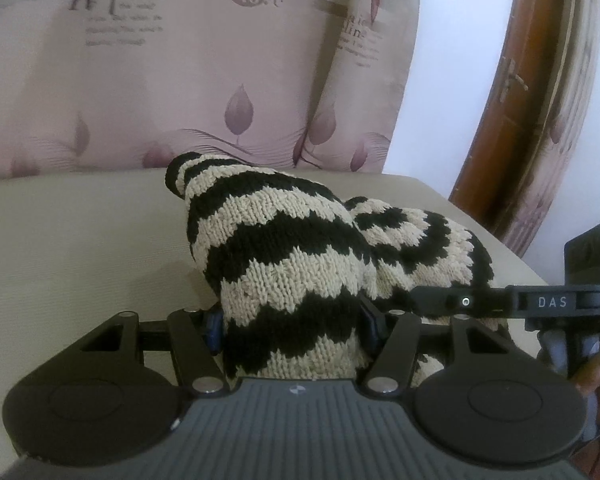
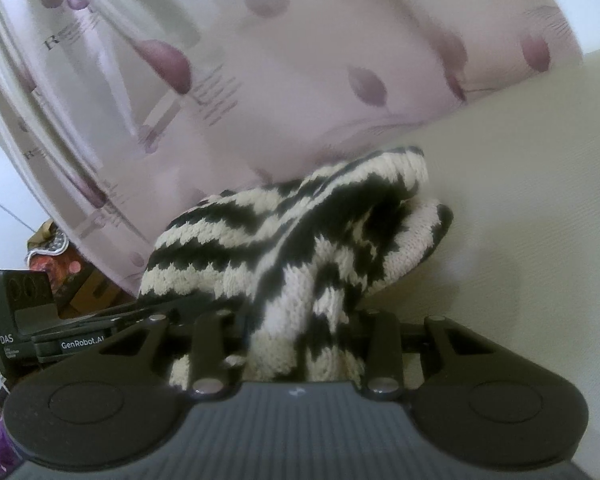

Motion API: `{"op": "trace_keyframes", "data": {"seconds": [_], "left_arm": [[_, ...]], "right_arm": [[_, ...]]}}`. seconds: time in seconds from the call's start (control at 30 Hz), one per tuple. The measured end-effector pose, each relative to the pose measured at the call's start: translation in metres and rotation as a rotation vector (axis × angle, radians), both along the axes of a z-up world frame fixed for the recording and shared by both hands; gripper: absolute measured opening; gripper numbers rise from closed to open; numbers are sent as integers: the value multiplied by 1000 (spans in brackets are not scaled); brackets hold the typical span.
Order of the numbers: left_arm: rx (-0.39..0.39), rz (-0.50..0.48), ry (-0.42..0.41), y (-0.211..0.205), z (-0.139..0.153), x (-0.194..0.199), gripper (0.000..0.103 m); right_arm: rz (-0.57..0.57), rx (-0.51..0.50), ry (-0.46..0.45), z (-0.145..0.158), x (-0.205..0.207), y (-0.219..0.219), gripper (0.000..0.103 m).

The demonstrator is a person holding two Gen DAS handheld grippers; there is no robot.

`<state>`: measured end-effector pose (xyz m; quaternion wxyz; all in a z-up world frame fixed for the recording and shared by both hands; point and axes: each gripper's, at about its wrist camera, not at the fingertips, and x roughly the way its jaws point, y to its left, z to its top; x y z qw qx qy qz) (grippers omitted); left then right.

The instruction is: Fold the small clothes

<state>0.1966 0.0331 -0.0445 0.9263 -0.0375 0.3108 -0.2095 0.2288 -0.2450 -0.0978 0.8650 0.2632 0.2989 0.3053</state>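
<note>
Knitted black-and-cream striped garment (image 1: 284, 264) sat bunched on the beige desk (image 1: 80, 248), before the floral curtain (image 1: 180, 80). Left gripper (image 1: 292, 328) and right gripper (image 2: 300, 332) each clamped a fold of it. No tidy fold evident; folding judged largely outstanding.

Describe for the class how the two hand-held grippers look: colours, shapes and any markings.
Both are matte black. The left hand-held gripper has a ribbed grey body, two round black discs, silver pivot pins and angled linkage bars. The right hand-held gripper matches it. Seen from each other's cameras, white lettering reads "DAS" and "GenRobot.AI".
</note>
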Motion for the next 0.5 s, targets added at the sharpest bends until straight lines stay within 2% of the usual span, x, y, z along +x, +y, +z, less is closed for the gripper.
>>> {"op": "trace_keyframes", "data": {"seconds": [0.27,0.5], "left_arm": [[18,42,18,34,-2,-41,60],[1,65,55,59,-14,-62,61]], "right_arm": [[36,27,25,-5,-34,32,36],[51,68,71,-19,-57,53,36]]}}
